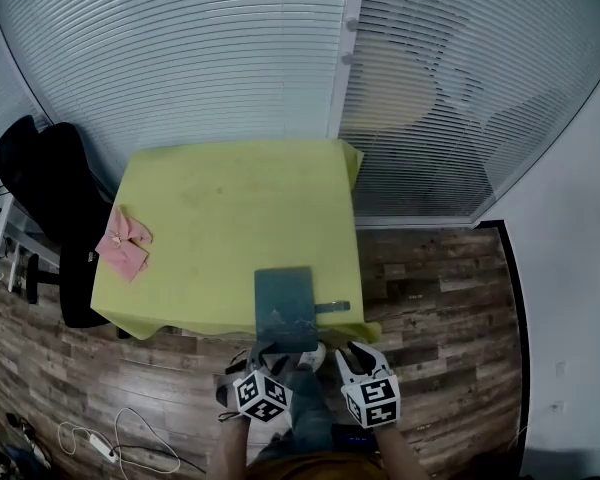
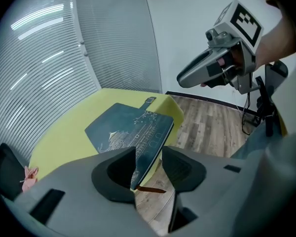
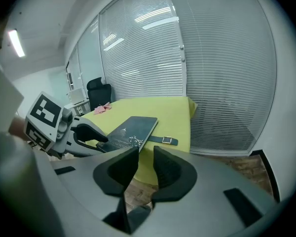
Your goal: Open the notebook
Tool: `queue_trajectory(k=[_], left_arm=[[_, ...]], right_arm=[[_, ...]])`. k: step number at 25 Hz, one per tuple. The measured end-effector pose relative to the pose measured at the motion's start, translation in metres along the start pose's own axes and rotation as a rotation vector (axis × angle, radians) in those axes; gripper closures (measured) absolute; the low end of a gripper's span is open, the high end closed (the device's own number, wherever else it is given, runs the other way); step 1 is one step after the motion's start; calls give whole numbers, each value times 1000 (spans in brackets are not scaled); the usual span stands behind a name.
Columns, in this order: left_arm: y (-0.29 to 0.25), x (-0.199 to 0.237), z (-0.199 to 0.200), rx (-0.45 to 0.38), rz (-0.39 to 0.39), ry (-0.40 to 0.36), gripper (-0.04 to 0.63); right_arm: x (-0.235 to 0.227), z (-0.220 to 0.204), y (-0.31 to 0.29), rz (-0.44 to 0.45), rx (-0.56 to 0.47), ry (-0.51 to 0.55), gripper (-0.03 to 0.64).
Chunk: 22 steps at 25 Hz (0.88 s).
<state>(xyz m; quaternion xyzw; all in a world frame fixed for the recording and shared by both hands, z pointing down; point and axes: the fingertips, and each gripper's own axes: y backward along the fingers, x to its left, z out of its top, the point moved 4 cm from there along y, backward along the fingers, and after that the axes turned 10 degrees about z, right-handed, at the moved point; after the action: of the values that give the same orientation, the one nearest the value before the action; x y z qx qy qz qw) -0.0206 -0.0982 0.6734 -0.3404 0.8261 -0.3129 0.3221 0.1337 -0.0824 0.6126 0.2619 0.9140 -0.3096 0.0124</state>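
Two spread, empty claws, your left gripper (image 2: 149, 158) and right gripper (image 3: 145, 158), faced a stiff, likely light notebook (image 1: 285, 306), best pinched at its three o'clock cover edge.

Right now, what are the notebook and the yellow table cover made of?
The notebook looks like stiff board or fake leather, dark teal and matte, with a pale drawing printed on it. The yellow table cover looks like soft cloth: it drapes and folds over the edges.
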Motion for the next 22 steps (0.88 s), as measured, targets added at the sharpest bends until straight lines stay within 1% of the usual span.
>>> queue_trajectory(k=[9,22], left_arm=[[-7,-2,-2,17,25,-43,426],[-6,-1,-1,13,26,-20,431]], right_arm=[[-10,-2,-1,-5,2,-17,510],[-14,7,0,2,-15,-12,525]])
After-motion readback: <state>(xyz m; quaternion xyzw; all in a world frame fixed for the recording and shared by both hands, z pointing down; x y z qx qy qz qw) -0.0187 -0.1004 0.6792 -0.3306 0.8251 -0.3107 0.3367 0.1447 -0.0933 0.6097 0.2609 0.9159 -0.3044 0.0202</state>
